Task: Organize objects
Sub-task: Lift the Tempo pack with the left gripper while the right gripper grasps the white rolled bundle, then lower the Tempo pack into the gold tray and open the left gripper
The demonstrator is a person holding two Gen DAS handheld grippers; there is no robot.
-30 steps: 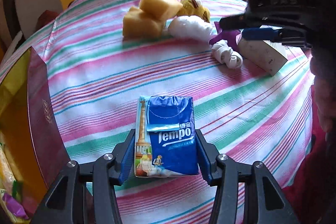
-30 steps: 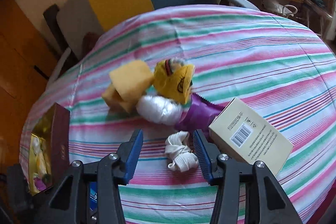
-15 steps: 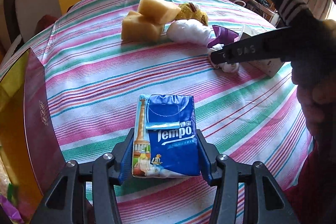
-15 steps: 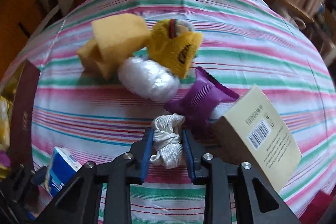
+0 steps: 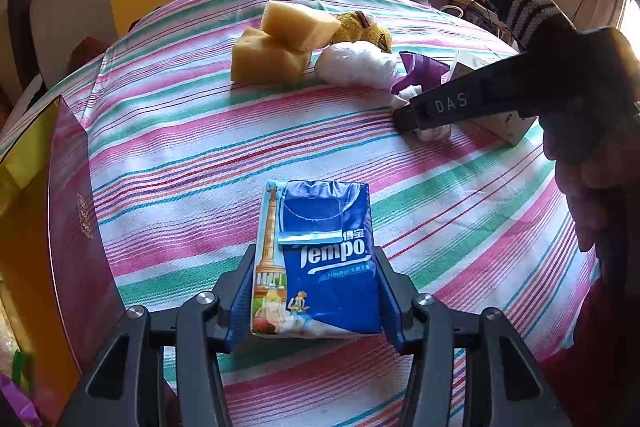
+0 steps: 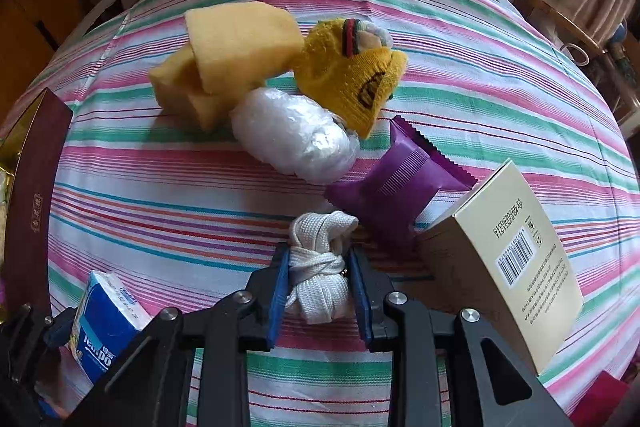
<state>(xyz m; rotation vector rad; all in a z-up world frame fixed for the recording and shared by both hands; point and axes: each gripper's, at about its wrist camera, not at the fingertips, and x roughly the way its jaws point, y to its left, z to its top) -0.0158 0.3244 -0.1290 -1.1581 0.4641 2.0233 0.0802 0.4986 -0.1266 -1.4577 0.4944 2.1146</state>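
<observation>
A blue Tempo tissue pack (image 5: 320, 259) sits between the pads of my left gripper (image 5: 316, 267), which is shut on it just above the striped tablecloth (image 5: 192, 155). In the right wrist view the same pack (image 6: 104, 315) shows at the lower left. My right gripper (image 6: 319, 259) is shut on a white knotted cord bundle (image 6: 320, 267) that rests on the cloth. From the left wrist view, the right gripper (image 5: 404, 117) points down at that bundle (image 5: 432, 133), with a person's hand behind it.
Two yellow sponges (image 6: 236, 51), a yellow knitted sock (image 6: 352, 75), a white plastic-wrapped lump (image 6: 292, 139) and a purple packet (image 6: 400, 187) lie clustered beyond the bundle. A cream barcode box (image 6: 512, 259) leans at its right. A maroon box (image 5: 76, 211) stands at the table's left edge.
My right gripper has come down over the white cord bundle and closed on it. The left gripper has stayed still with the tissue pack.
</observation>
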